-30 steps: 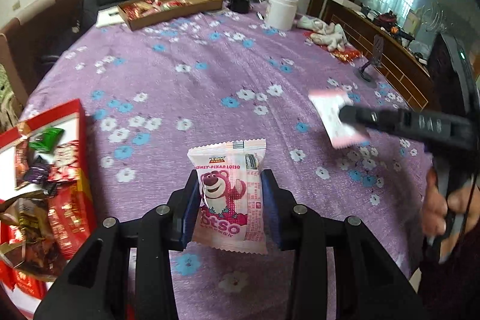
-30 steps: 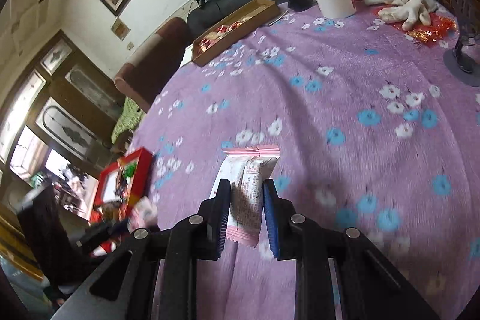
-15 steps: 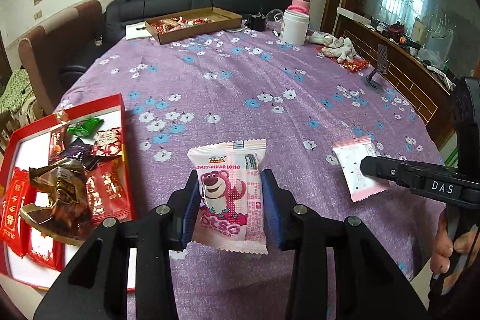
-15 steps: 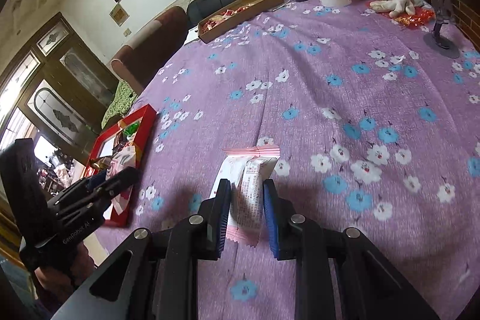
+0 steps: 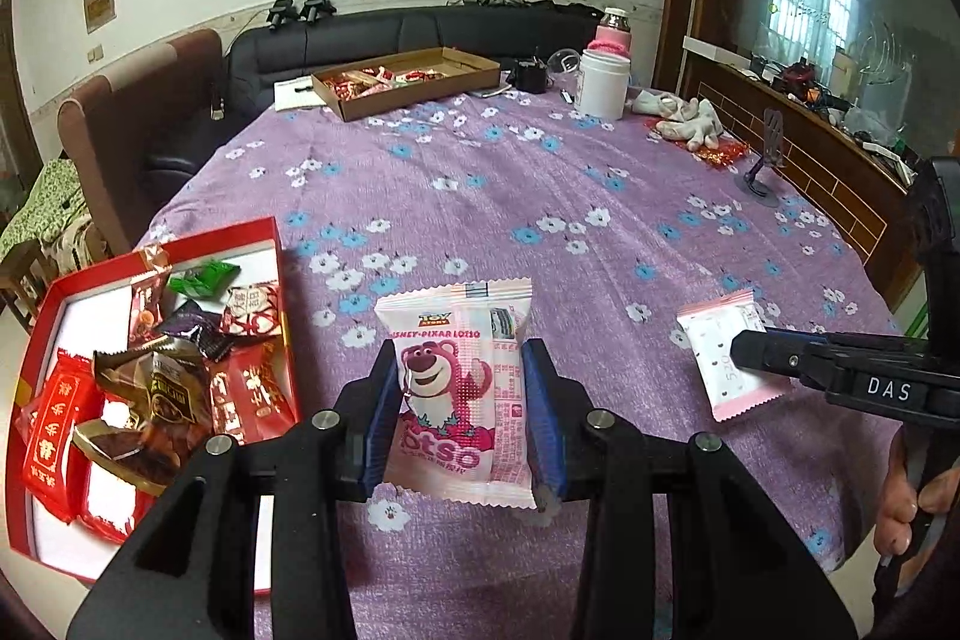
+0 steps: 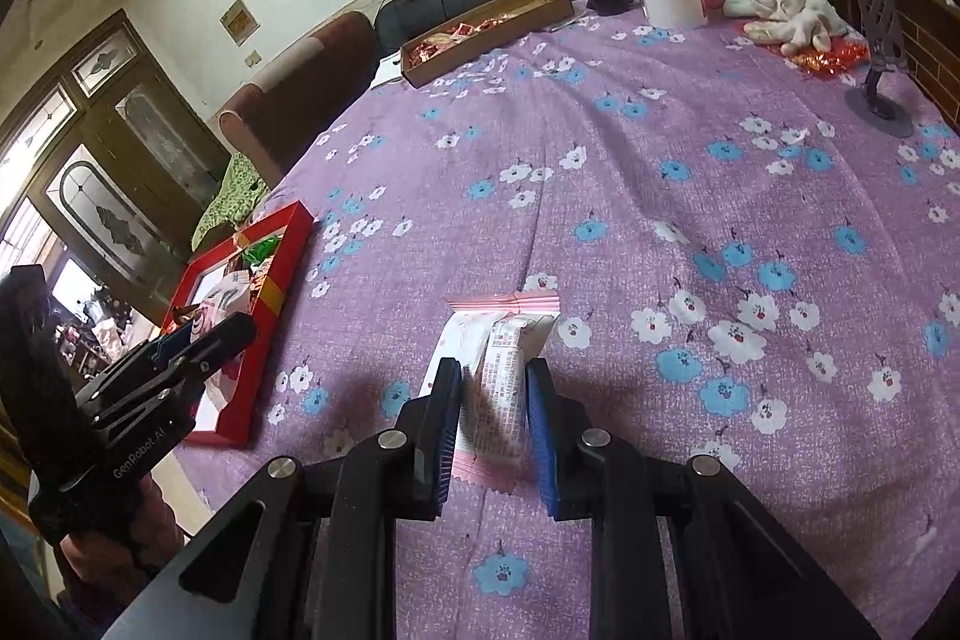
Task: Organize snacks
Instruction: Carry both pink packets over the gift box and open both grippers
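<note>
My left gripper point(image 5: 459, 400) is shut on a pink Lotso snack packet point(image 5: 459, 382) and holds it above the purple flowered tablecloth point(image 5: 510, 196). A red box point(image 5: 264, 244) with several wrapped snacks lies just to its left. My right gripper point(image 6: 495, 394) is shut on a pink-and-white snack packet point(image 6: 501, 358), held over the cloth. From the left wrist view that packet point(image 5: 720, 358) shows at the right, gripped by the right gripper point(image 5: 741, 349). In the right wrist view the left gripper point(image 6: 240, 325) is at the left, over the red box point(image 6: 282, 280).
A brown cardboard tray point(image 5: 408, 82) of snacks sits at the far side. A white jar point(image 5: 602, 82), a pink bottle point(image 5: 615, 34), white gloves point(image 5: 684, 118) and a small stand point(image 5: 762, 166) are at the back right. Sofa and armchair lie beyond the table.
Both grippers pulled back and up from the table with their packets. The red box came fuller into the left wrist view. Both stayed shut.
</note>
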A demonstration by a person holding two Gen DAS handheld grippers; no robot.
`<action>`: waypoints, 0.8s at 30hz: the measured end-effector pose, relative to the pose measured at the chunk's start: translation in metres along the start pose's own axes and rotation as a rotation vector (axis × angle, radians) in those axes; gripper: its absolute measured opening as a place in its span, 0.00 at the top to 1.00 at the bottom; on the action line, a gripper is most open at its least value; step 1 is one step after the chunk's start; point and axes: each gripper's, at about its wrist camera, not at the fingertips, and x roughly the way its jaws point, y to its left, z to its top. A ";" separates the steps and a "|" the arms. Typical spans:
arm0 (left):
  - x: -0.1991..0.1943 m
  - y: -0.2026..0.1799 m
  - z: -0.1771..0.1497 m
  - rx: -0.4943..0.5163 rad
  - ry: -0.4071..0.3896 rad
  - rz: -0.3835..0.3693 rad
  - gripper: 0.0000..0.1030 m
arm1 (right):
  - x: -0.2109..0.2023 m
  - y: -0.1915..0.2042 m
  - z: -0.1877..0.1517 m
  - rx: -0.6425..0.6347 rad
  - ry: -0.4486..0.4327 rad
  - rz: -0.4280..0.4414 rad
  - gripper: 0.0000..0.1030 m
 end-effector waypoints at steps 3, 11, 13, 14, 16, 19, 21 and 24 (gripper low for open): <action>0.000 0.002 0.001 0.000 -0.005 0.005 0.64 | -0.001 0.002 0.001 -0.005 -0.002 -0.005 0.78; 0.002 0.005 0.000 -0.012 -0.001 0.013 0.64 | -0.003 0.004 0.000 -0.012 -0.008 -0.020 0.78; 0.003 0.005 -0.001 -0.009 0.005 0.014 0.64 | -0.002 0.003 -0.001 -0.013 -0.005 -0.023 0.78; 0.004 0.004 -0.002 -0.008 0.006 0.013 0.64 | -0.002 0.002 -0.002 -0.009 -0.004 -0.024 0.78; 0.004 0.003 -0.004 -0.005 0.009 0.013 0.64 | -0.001 0.001 -0.004 -0.006 -0.001 -0.020 0.78; 0.004 0.001 -0.006 0.002 0.012 0.021 0.64 | 0.002 -0.001 -0.008 -0.007 0.004 -0.015 0.78; 0.004 0.000 -0.007 -0.001 0.017 0.023 0.64 | 0.006 -0.001 -0.010 -0.005 0.015 -0.009 0.78; 0.002 0.000 -0.008 -0.001 0.017 0.032 0.64 | 0.009 -0.001 -0.014 -0.005 0.024 -0.003 0.78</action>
